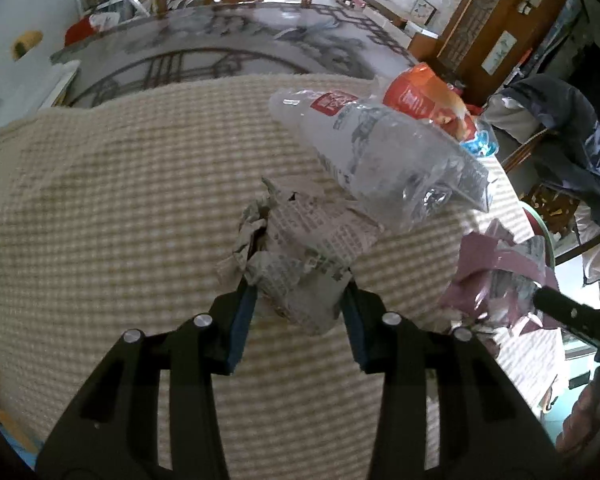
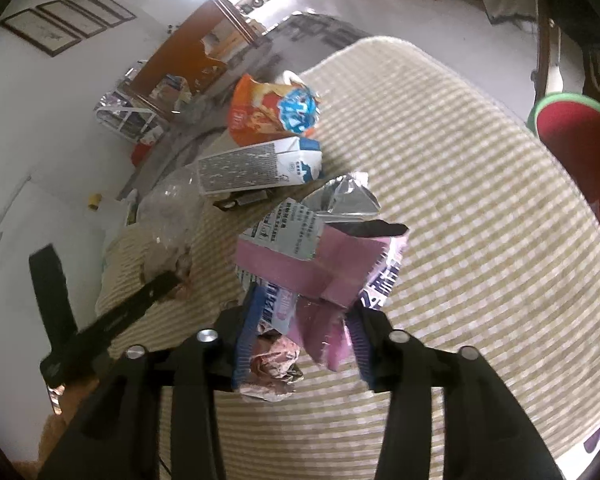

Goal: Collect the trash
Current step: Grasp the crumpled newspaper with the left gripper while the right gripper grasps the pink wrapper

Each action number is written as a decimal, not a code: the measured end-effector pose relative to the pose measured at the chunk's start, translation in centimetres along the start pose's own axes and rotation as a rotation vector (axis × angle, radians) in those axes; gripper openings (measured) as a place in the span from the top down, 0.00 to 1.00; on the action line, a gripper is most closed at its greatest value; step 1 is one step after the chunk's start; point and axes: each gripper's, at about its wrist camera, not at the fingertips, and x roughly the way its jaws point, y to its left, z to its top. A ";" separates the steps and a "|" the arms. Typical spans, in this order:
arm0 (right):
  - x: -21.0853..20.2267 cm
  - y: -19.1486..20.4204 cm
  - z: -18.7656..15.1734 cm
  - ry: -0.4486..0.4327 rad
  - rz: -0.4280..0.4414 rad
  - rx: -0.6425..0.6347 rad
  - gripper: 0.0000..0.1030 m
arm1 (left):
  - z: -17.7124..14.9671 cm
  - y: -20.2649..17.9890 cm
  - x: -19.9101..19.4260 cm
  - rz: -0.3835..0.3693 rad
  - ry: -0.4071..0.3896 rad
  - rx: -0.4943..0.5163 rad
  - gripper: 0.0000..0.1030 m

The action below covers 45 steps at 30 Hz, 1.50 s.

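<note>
Two hand-held grippers are seen over a surface (image 1: 100,208) covered w/ a beige checked cloth, each approx. pointing down at a piece of trash.

Left hand-held gripper (image 1: 300,296): a crumpled printed paper wad (image 1: 300,248) is lodged between the blue pads (image 1: 242,320). The wad is touched on both sides, so it appears to be gripped, though the jaws are held fairly wide apart by its bulk. The wad's far part is resting on the cloth.

Just beyond the wad, a clear crushed plastic bottle (image 1: 376,148) is lying on its side, w/ an orange snack bag (image 1: 424,100) behind it near the surface's far edge.

Right hand-held gripper (image 2: 302,320): a torn pink and white wrapper (image 2: 324,264) w/ silver foil lining is seen between the jaws. Whether the pads are pressing on it cannot be told; the wrapper sits loosely in the gap, w/ a crumpled brownish scrap (image 2: 276,364) below it near the left pad.

In the right wrist view, a white carton (image 2: 260,166) w/ black print and a blue end is lying beyond the wrapper, next to the clear bottle and in front of the orange bag. A red seat w/ green rim (image 2: 580,140) is seen at the right edge, off the surface.
</note>
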 end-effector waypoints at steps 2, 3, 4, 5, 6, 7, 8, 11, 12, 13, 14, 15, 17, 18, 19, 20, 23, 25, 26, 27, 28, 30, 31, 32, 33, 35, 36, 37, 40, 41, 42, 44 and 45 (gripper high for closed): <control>0.0 -0.2 0.0 -0.008 0.006 0.016 0.33 | -0.6 0.1 -0.2 -0.002 0.003 -0.033 0.61; 0.1 -0.3 0.1 -0.011 0.004 0.021 0.30 | -0.9 0.0 -0.2 -0.007 0.003 -0.044 0.61; 0.0 -0.3 0.2 -0.011 0.003 0.025 0.29 | -1.2 -0.3 -0.5 -0.008 -0.003 -0.045 0.61; 0.1 -0.3 0.3 -0.009 0.000 0.031 0.26 | -1.5 -0.6 -0.7 -0.006 -0.009 -0.039 0.61; 0.2 -0.4 0.4 -0.008 -0.001 0.038 0.25 | -1.7 -0.8 -0.9 -0.006 -0.013 -0.034 0.62; 0.4 -0.4 0.5 -0.008 0.000 0.041 0.25 | -1.9 -1.1 -1.2 -0.006 -0.022 -0.028 0.61; 0.5 -0.4 0.6 -0.007 0.000 0.042 0.24 | -2.1 -1.3 -1.5 -0.006 -0.029 -0.024 0.61; 1.0 -0.2 0.9 0.003 -0.013 0.035 0.22 | -2.7 -1.8 -2.2 -0.008 -0.045 -0.021 0.61; 1.2 -0.1 1.0 0.008 -0.013 0.033 0.22 | -2.8 -1.8 -2.4 -0.010 -0.049 -0.024 0.61; 1.4 -0.1 1.1 0.015 -0.011 0.030 0.22 | -3.0 -1.8 -2.6 -0.013 -0.052 -0.028 0.61; 1.6 0.1 1.1 0.018 -0.010 0.022 0.23 | -3.1 -1.9 -2.8 -0.017 -0.053 -0.032 0.61; 1.6 0.2 1.1 0.020 -0.010 0.010 0.30 | -3.3 -1.9 -3.0 -0.020 -0.056 -0.037 0.61; 1.8 0.5 1.0 0.031 -0.013 -0.011 0.48 | -3.2 -1.9 -3.2 -0.023 -0.062 -0.040 0.61; 1.7 0.7 1.0 0.031 -0.007 -0.020 0.50 | -3.2 -1.9 -3.5 -0.026 -0.069 -0.041 0.61; 1.6 0.8 1.0 0.026 -0.009 -0.028 0.53 | -3.2 -2.0 -3.6 -0.027 -0.073 -0.042 0.61; 1.4 1.0 0.9 0.020 -0.010 -0.040 0.61 | -3.2 -2.0 -3.8 -0.031 -0.079 -0.044 0.61; 0.6 1.5 0.9 -0.005 -0.008 -0.061 0.66 | -3.1 -2.2 -4.3 -0.038 -0.094 -0.047 0.61; 0.0 1.7 0.9 -0.023 0.000 -0.066 0.67 | -3.0 -2.4 -4.9 -0.043 -0.110 -0.047 0.61; -0.2 1.8 1.0 -0.030 0.004 -0.068 0.67 | -2.9 -2.5 -5.1 -0.045 -0.115 -0.047 0.61; -0.5 1.9 1.1 -0.037 0.008 -0.069 0.67 | -2.8 -2.5 -5.4 -0.047 -0.123 -0.046 0.61; -0.9 2.0 1.1 -0.048 0.014 -0.071 0.67 | -2.7 -2.6 -5.7 -0.051 -0.132 -0.046 0.61; -1.4 2.2 1.2 -0.061 0.019 -0.074 0.67 | -2.5 -2.7 -6.2 -0.053 -0.147 -0.045 0.61; -1.7 2.3 1.2 -0.065 0.022 -0.073 0.67 | -2.4 -2.8 -6.5 -0.053 -0.157 -0.043 0.61; -1.9 2.4 1.3 -0.070 0.025 -0.072 0.67 | -2.4 -2.9 -6.7 -0.054 -0.163 -0.042 0.61; -2.1 2.4 1.4 -0.074 0.028 -0.071 0.67 | -2.3 -2.9 -6.8 -0.056 -0.167 -0.042 0.61; -2.7 2.7 1.6 -0.091 0.032 -0.075 0.67 | -2.1 -3.0 -7.2 -0.063 -0.177 -0.043 0.61; -2.8 2.9 1.7 -0.097 0.032 -0.077 0.67 | -2.1 -3.1 -7.3 -0.064 -0.181 -0.044 0.61; -3.2 3.0 1.8 -0.107 0.035 -0.080 0.67 | -2.0 -3.1 -7.5 -0.067 -0.187 -0.042 0.61; -3.9 3.4 2.2 -0.129 0.037 -0.089 0.67 | -1.7 -3.4 -8.1 -0.074 -0.204 -0.036 0.61; -4.1 3.4 2.3 -0.136 0.038 -0.090 0.67 | -1.6 -3.6 -8.2 -0.077 -0.208 -0.034 0.61; -4.3 3.4 2.4 -0.142 0.040 -0.090 0.68 | -1.5 -3.8 -8.4 -0.081 -0.213 -0.030 0.61; -4.4 3.3 2.5 -0.147 0.042 -0.090 0.71 | -1.4 -4.2 -8.6 -0.088 -0.220 -0.024 0.61; -4.5 3.2 2.5 -0.150 0.042 -0.091 0.72 | -1.3 -4.4 -8.8 -0.094 -0.224 -0.021 0.61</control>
